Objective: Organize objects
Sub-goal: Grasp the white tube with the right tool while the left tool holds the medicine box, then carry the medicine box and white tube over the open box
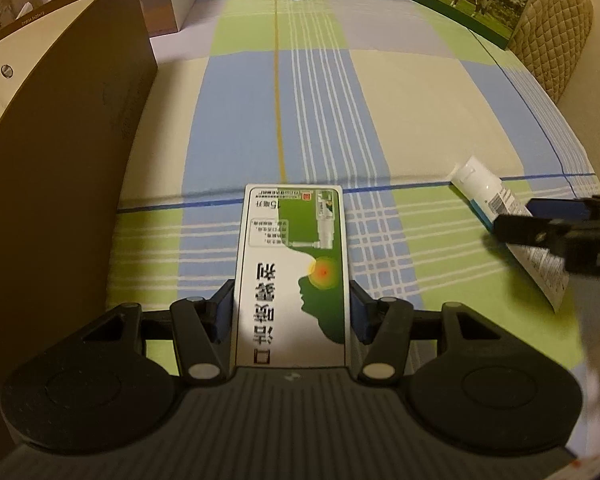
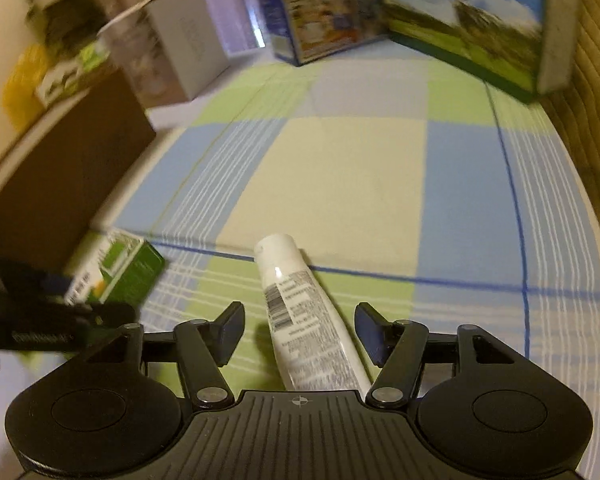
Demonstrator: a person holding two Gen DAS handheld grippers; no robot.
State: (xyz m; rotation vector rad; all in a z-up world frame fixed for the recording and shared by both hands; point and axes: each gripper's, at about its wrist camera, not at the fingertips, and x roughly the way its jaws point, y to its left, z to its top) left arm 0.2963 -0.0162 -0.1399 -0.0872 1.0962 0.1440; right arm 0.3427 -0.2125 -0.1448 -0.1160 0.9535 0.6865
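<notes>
Brown cardboard, the wall of a large box, stands at the far left of the checked cloth covering the surface. Just beside it the left tongs grip a white-and-green medicine carton, pads pressed on both long sides. Its print is Chinese, with a green head in profile, a red-and-yellow spot at the throat and a pictured spray bottle; the small figure looks like "15". Further right a white tube lies flat on the cloth, cap pointing away, a barcode and fine print too small to read on its body. The right tongs straddle it, open, pads clear of both sides.

Judging from this, the step in hand is picking up the tube. Next the right tongs would need to close on the tube's body, and the carton probably goes to the brown box.
</notes>
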